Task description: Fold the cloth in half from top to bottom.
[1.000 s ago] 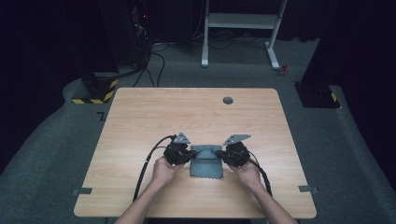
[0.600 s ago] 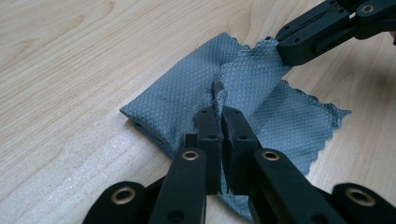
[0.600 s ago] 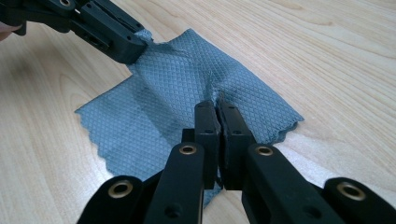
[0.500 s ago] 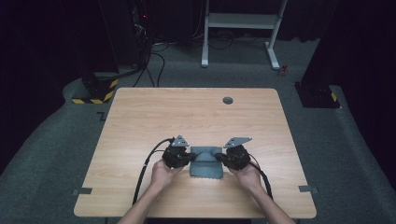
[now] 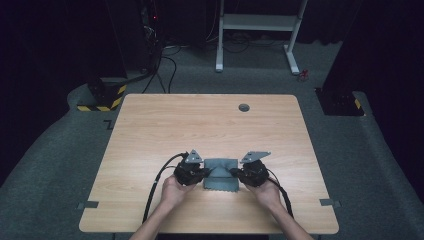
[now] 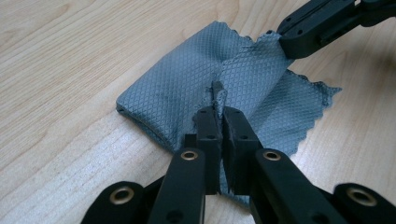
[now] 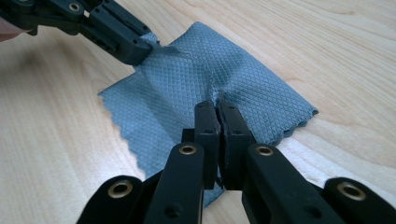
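Observation:
A grey waffle-weave cloth (image 5: 220,176) lies folded on the wooden table (image 5: 200,125) near its front edge. Its fold runs along the far side, and a zigzag-cut edge of the lower layer sticks out nearer me. My left gripper (image 5: 203,173) is shut on the left edge of the upper layer (image 6: 177,88), pinched at the jaw tips (image 6: 218,106). My right gripper (image 5: 236,173) is shut on the opposite edge of the same layer (image 7: 252,88), at its tips (image 7: 215,105). Each gripper view shows the other gripper (image 6: 286,39) (image 7: 137,49) clamped on the cloth's far corner.
A round cable hole (image 5: 244,107) sits at the table's far middle. Bare wood stretches left, right and beyond the cloth. On the floor behind stand a white desk frame (image 5: 260,22) and a yellow-black striped block (image 5: 102,100). Cables trail from both grippers over the front edge.
Both grippers have drawn a little toward the table's front edge, carrying the cloth's upper layer with them. Both stay shut on it.

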Demonstrator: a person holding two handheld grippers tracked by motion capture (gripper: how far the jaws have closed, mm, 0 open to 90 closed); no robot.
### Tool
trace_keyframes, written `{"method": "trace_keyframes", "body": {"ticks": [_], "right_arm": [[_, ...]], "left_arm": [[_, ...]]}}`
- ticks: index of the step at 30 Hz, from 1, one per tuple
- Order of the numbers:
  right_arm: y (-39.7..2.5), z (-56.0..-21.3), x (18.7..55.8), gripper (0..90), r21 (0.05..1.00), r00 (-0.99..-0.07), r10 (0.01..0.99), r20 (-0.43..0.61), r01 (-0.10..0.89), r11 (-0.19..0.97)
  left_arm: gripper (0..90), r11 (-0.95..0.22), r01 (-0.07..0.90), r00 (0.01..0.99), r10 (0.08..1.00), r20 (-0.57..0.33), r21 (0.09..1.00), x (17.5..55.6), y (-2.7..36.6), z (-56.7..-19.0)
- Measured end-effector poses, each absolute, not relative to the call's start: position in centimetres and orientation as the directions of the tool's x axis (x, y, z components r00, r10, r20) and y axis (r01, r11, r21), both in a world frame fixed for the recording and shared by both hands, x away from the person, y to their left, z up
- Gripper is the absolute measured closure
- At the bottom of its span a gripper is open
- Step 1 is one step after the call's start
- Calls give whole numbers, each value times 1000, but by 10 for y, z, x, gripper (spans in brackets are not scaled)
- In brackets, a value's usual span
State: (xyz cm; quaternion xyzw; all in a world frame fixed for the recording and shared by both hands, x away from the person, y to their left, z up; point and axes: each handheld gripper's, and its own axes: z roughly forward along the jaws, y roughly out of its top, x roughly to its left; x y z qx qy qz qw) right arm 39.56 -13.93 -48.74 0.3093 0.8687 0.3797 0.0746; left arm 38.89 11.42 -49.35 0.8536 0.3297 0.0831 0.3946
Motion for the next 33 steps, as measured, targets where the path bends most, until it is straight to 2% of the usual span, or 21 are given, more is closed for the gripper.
{"method": "trace_keyframes", "body": {"ticks": [13,19,25,29,33], "right_arm": [[-137,-498,386,875,685,-811,580,75,465,561],[-138,-502,383,866,681,-809,581,85,473,559],[-139,-505,378,816,678,-806,586,87,478,558],[-141,-505,375,760,682,-807,580,107,485,548],[-144,-505,371,742,687,-811,573,121,485,541]], "left_arm": [[848,-508,491,776,625,-90,707,383,115,-500],[819,-501,502,774,625,-107,705,380,114,-504],[809,-505,504,778,618,-114,701,375,115,-506],[769,-503,509,783,608,-133,699,373,117,-507],[745,-492,514,783,604,-150,702,370,120,-508]]}}
